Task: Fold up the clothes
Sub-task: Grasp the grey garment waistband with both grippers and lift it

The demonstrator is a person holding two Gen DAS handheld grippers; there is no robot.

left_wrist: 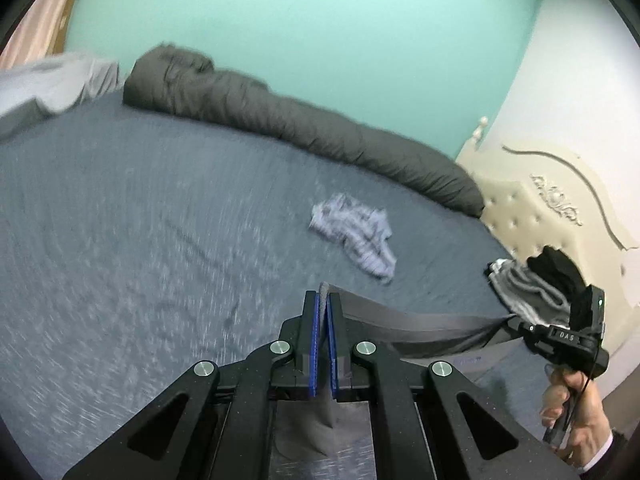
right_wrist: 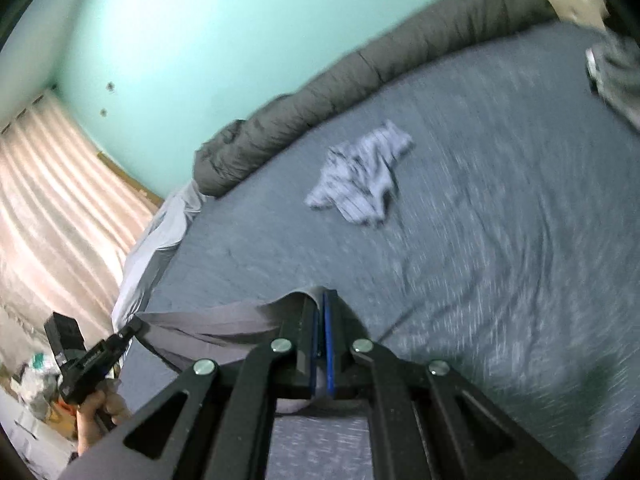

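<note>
The left gripper point(left_wrist: 325, 300) is clamped tight, its blue pads pressed on one end of a grey garment point(left_wrist: 420, 322); the right gripper point(right_wrist: 322, 296) is closed just as firmly on the other end. The cloth hangs stretched in a sagging band between the two tools, lifted above the grey-blue bedsheet point(left_wrist: 140, 220) rather than lying on it. In the left wrist view the band runs from the jaws toward 3 o'clock, ending at the other tool, which a hand point(left_wrist: 572, 408) with a dark sleeve and white cuff grips at 4 o'clock. In the right wrist view it runs toward 9 o'clock to the opposite tool, held by a hand point(right_wrist: 100, 408) at 8 o'clock.

Beyond the jaws, toward 1 o'clock in both views, a crumpled striped white-and-grey garment point(left_wrist: 354, 236) lies alone on the sheet, well apart from the held cloth. A rolled dark grey duvet point(left_wrist: 280, 120) runs along the far edge of the bed against the turquoise wall point(left_wrist: 320, 32). At 3 o'clock in the left view a small heap of grey and black clothes point(left_wrist: 536, 276) sits near the cream tufted headboard point(left_wrist: 552, 208). A pale sheet point(right_wrist: 156, 240) is bunched at the bed's far corner, with a pink curtain point(right_wrist: 52, 200) at 9 o'clock in the right view. Both views are smeared with motion blur
</note>
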